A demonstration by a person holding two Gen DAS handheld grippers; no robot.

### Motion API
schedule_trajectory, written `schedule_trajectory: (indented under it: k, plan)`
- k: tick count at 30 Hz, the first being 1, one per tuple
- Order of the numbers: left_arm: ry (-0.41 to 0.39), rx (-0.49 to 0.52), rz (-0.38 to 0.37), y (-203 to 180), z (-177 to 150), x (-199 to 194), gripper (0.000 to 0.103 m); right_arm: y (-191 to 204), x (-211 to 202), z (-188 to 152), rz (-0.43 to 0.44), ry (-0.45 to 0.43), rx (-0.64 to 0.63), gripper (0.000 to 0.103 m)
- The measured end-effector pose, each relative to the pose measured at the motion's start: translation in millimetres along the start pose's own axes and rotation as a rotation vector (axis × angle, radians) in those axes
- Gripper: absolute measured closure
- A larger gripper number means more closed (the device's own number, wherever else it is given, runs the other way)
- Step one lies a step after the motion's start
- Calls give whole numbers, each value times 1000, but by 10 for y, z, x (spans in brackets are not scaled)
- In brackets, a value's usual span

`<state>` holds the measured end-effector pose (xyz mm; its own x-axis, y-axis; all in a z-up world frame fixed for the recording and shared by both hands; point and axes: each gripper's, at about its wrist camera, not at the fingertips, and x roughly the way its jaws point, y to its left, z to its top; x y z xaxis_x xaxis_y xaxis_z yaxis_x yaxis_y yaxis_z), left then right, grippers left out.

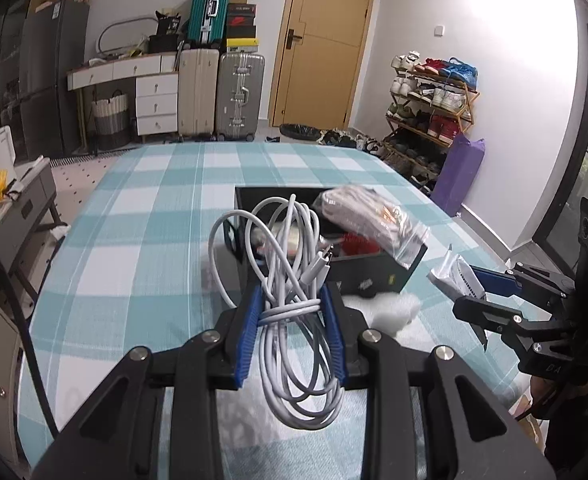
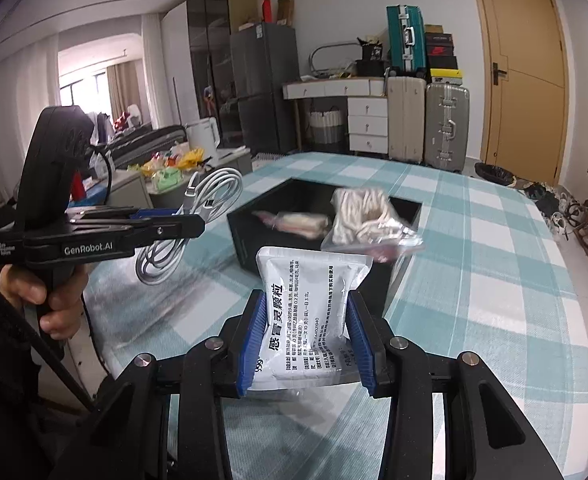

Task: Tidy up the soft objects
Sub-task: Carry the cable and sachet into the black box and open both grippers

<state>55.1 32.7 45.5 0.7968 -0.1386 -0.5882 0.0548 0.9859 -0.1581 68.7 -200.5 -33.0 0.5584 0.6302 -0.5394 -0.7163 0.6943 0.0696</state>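
Above the teal-checked tabletop [image 1: 142, 216], short of the open black box [image 1: 377, 276], the left tool [image 1: 292, 312] pinches a coiled white cable [image 1: 294, 264] whose loops may snag the rim, while the right tool [image 2: 305, 336] clamps a white printed sachet [image 2: 309, 300].

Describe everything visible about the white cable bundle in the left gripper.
The white cable bundle is a smooth, rubbery-looking cord coiled into loose loops, cinched at the middle by wraps of its own cord. A silvery connector sticks out near the top. The left gripper clamps the cinched waist between its blue pads; loops fan above and hang below, held in the air over the checked tablecloth, near the black box.
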Motion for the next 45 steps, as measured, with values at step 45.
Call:
schedule_trajectory:
  k: [45]
  plan:
    - [-26,36,16,-99,519,561,73,-372,293,691,-51,-71,63,62]
